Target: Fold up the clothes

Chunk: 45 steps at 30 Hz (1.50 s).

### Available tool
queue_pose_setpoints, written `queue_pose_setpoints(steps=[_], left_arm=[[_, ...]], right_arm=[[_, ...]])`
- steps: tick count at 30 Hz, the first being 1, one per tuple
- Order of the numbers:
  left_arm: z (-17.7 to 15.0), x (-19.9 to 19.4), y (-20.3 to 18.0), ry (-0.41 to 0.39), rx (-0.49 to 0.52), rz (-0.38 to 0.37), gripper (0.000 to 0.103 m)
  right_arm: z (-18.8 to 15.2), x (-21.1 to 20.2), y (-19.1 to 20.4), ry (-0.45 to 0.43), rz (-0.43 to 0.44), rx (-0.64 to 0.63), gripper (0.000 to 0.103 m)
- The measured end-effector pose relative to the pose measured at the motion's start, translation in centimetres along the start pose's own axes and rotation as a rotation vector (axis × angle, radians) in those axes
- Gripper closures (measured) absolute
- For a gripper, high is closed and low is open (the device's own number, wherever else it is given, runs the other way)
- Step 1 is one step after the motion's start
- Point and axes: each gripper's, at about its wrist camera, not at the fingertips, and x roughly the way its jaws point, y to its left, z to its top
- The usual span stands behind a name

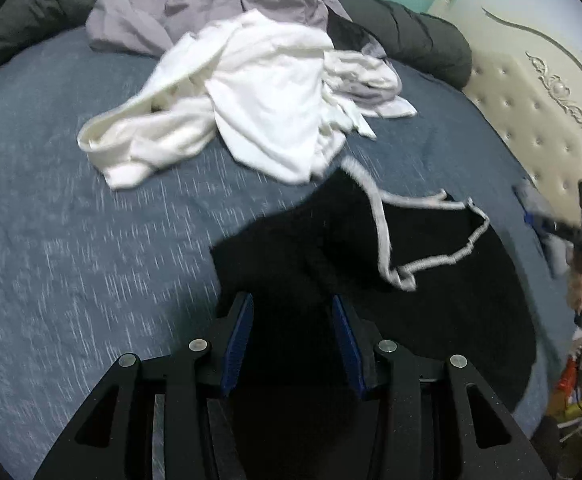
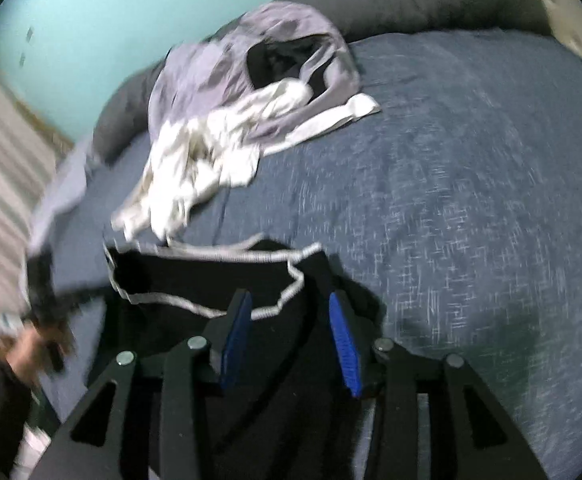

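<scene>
Two hand-held grippers sit nearest, jaws spread wide and gripping nothing: the left hand-held gripper (image 1: 291, 332) and the right hand-held gripper (image 2: 289, 332) both hover over a black garment with white trim (image 1: 411, 248) lying on the blue bed (image 1: 71, 220). Farther off lies a white garment (image 1: 259, 120), then a crumpled grey garment (image 1: 195, 4) against the dark bolster (image 1: 419, 32).
</scene>
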Motion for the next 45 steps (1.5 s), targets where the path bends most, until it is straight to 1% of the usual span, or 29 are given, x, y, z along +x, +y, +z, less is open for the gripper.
queue_pose_setpoints(steps=[3, 6, 8, 12, 13, 14, 15, 16, 17, 18, 23, 25, 27, 30, 32, 33, 34, 37, 40, 42, 43, 45], left_arm=[[0.9, 0.4, -0.1, -0.017, 0.016, 0.034, 0.058], [1.7, 0.8, -0.7, -0.025, 0.060, 0.066, 0.058], [2.2, 1.4, -0.7, -0.020, 0.074, 0.086, 0.058], [2.8, 2.4, -0.5, -0.007, 0.086, 0.099, 0.058], [2.9, 2.7, -0.4, -0.002, 0.095, 0.104, 0.063], [2.9, 3.0, -0.4, 0.003, 0.105, 0.110, 0.071], [2.9, 3.2, -0.5, 0.008, 0.115, 0.116, 0.077], [2.8, 3.3, -0.5, 0.010, 0.125, 0.115, 0.086], [2.7, 3.4, -0.6, 0.009, 0.132, 0.116, 0.087], [2.7, 3.4, -0.6, 0.007, 0.136, 0.116, 0.087], [2.3, 2.0, -0.4, -0.033, 0.128, 0.104, 0.086], [2.3, 1.3, -0.8, -0.046, 0.142, 0.118, 0.086], [2.4, 1.3, -1.1, -0.046, 0.148, 0.123, 0.086], [2.7, 1.5, -1.6, -0.040, 0.154, 0.126, 0.085], [3.0, 1.6, -2.0, -0.037, 0.158, 0.128, 0.075], [3.1, 1.7, -2.2, -0.035, 0.160, 0.129, 0.074], [3.1, 1.9, -2.3, -0.030, 0.164, 0.133, 0.073], [3.2, 3.2, -2.5, -0.006, 0.190, 0.158, 0.073], [3.0, 4.1, -2.6, 0.014, 0.215, 0.169, 0.073], [2.8, 4.5, -2.6, 0.017, 0.228, 0.173, 0.081], [2.7, 4.6, -2.5, 0.014, 0.228, 0.171, 0.092], [2.6, 4.4, -2.2, 0.003, 0.223, 0.165, 0.093]], right_arm=[[-1.0, 1.6, 0.8, 0.030, -0.030, -0.082, 0.062], [-1.7, 3.4, 1.6, 0.062, -0.063, -0.150, 0.062], [-1.7, 4.5, 2.2, 0.068, -0.098, -0.187, 0.062], [-0.9, 6.5, 3.2, 0.082, -0.124, -0.237, 0.062], [-0.9, 7.1, 3.4, 0.090, -0.137, -0.254, 0.062], [-0.8, 7.6, 3.5, 0.099, -0.152, -0.272, 0.062], [-0.7, 8.2, 3.5, 0.108, -0.163, -0.277, 0.062], [-0.7, 8.3, 3.2, 0.103, -0.155, -0.264, 0.062], [-0.6, 8.2, 3.0, 0.096, -0.142, -0.246, 0.062], [-0.6, 8.2, 2.7, 0.088, -0.130, -0.228, 0.062], [-0.4, 4.5, -0.2, -0.035, -0.082, -0.119, 0.062], [-0.2, 3.7, -1.1, -0.047, -0.106, -0.097, 0.062], [-0.1, 3.8, -1.3, -0.023, -0.187, -0.122, 0.062], [-0.2, 4.7, 0.0, 0.018, -0.221, -0.209, 0.062], [-0.4, 5.7, 1.2, 0.051, -0.252, -0.272, 0.062], [-0.6, 6.3, 1.5, 0.065, -0.267, -0.291, 0.062], [-0.7, 7.0, 2.0, 0.081, -0.293, -0.314, 0.062], [-0.8, 8.3, 2.2, 0.107, -0.313, -0.342, 0.063], [-0.9, 9.0, 2.1, 0.119, -0.290, -0.342, 0.073], [-0.9, 8.8, 2.1, 0.107, -0.275, -0.346, 0.094], [-0.9, 8.5, 2.2, 0.096, -0.278, -0.352, 0.094], [-0.9, 7.7, 2.1, 0.062, -0.265, -0.334, 0.096]])
